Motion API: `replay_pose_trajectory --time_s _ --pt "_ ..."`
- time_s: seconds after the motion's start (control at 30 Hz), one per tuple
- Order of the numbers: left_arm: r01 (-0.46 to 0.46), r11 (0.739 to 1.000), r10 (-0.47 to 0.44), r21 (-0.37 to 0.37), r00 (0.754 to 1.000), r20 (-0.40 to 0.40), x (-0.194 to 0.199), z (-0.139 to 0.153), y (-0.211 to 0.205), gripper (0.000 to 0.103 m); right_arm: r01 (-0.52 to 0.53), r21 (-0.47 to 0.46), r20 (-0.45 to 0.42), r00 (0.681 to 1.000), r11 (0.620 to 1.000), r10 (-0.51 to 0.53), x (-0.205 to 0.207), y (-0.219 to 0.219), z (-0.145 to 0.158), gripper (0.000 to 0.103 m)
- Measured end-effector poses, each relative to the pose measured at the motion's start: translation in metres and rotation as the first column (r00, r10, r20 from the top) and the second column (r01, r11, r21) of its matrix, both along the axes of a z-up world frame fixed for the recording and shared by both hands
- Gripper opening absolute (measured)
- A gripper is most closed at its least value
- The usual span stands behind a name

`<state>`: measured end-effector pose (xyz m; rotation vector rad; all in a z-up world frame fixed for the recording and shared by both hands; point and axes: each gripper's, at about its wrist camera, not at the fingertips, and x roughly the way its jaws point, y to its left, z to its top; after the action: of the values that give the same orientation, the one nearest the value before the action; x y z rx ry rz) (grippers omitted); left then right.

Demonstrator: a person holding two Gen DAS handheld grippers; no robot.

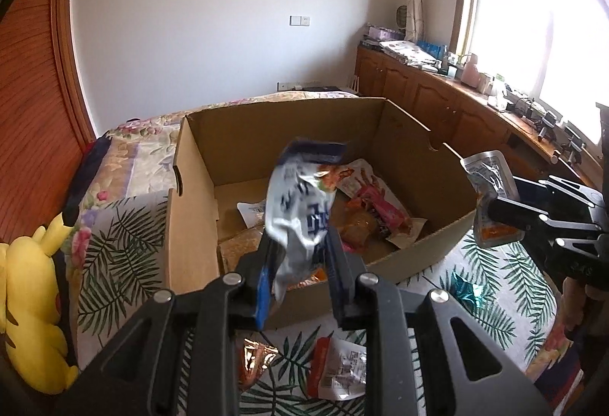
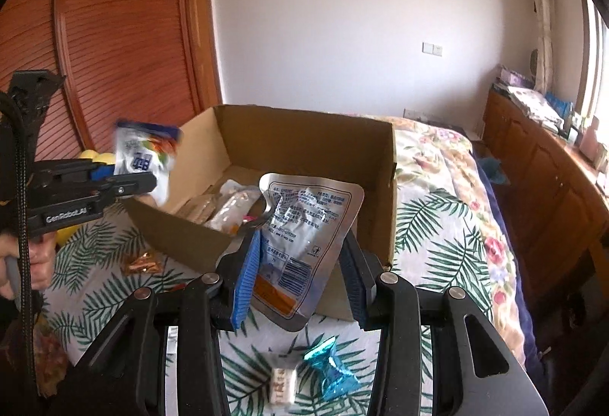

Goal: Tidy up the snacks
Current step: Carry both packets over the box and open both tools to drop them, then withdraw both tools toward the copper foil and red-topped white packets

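An open cardboard box (image 1: 190, 164) (image 2: 384, 164) stands on the bed with several snack packs (image 1: 377, 210) inside. My left gripper (image 1: 298, 244) (image 2: 152, 180) is shut on a white-and-blue snack bag (image 1: 300, 203) (image 2: 142, 149), held over the box's near edge. My right gripper (image 2: 300, 244) (image 1: 491, 210) is shut on a silver foil pouch with an orange strip (image 2: 304, 229) (image 1: 491, 180), held at the box's right corner, just outside it.
Loose snacks lie on the leaf-print bedspread: a red-and-white pack (image 1: 337, 370), a copper wrapper (image 1: 253, 359) (image 2: 142, 263), a teal wrapper (image 1: 466, 292) (image 2: 331, 370) and a white candy (image 2: 281, 385). A yellow plush toy (image 1: 34, 302) sits left. Wooden cabinets (image 1: 437, 104) line the window wall.
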<state>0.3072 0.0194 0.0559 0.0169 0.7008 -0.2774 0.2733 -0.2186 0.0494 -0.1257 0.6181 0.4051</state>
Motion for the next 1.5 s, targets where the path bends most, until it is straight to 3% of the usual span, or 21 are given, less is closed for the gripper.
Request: replay_pose_trajectory --time_s 0.37,0.83,1.5 --pt "0.002 1.0 -0.002 0.017 1.0 0.0 0.008 0.0 -0.004 0.023 0.019 0.003 -0.036 0.999 1.0 -0.019 0.024 0.007 -0.003 0.041" --pt "-0.001 1.0 0.001 0.03 1.0 0.005 0.004 0.003 0.0 0.032 0.022 -0.025 -0.068 0.997 0.999 -0.023 0.042 0.028 -0.013 0.037" --pt "0.04 0.998 -0.042 0.037 0.998 0.052 -0.058 0.007 0.014 0.036 -0.119 0.044 0.002 0.993 0.992 0.119 -0.031 0.038 0.004 0.038"
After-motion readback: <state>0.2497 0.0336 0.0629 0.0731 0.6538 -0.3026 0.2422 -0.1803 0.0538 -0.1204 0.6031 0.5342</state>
